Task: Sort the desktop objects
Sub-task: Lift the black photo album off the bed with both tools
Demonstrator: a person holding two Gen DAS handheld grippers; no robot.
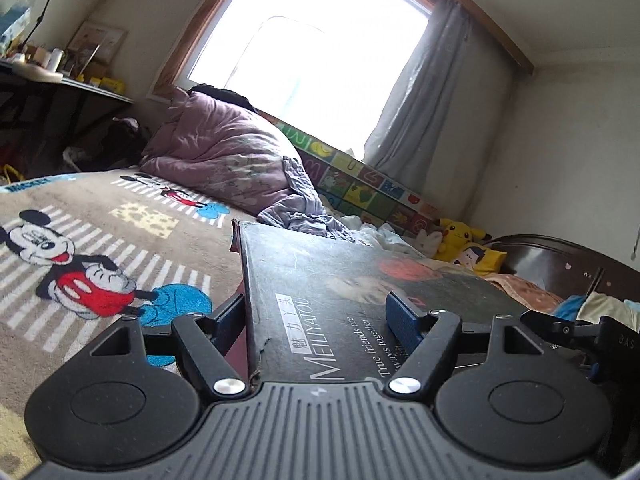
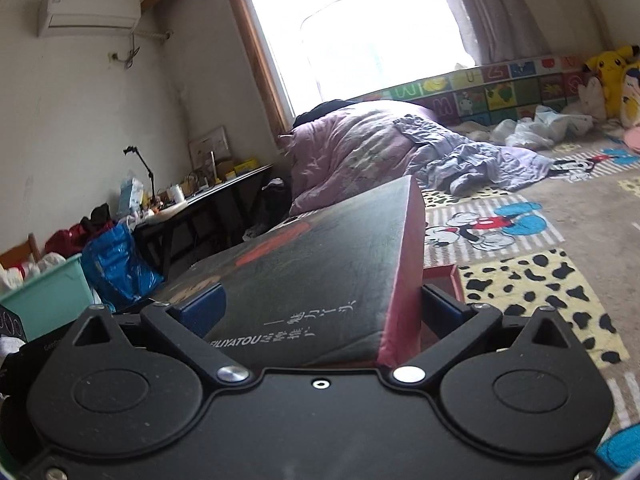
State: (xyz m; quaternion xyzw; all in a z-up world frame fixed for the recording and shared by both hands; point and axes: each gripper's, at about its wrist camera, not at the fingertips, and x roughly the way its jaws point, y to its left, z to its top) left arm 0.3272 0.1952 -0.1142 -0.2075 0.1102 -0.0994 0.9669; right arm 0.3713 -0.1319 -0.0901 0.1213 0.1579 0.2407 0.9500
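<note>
Daylight only, from the window (image 1: 312,52), which is blown out to white in both views. Room is moderately bright; the near dark box lid (image 1: 340,300) is backlit and dull. Heavy fisheye bending, dark vignette at corners. Slightly soft, noisy overall.

Item: box lid (image 1: 320,280), one piece, flat and rectangular, dark grey-black on top with a worn print carrying blurred red patches. White lettering reads "MEILIYATOU" with Chinese characters, and a smaller line beginning "True friends are". The side walls are pinkish red; one near corner edge is frayed and split. I have it raised and tilted, spanning both my views, its far corner pointing up. Beneath it, in my right view, the matching red box base (image 2: 444,276) shows part of its open rim, lying on the patterned blanket; its contents cannot be made out.
</note>
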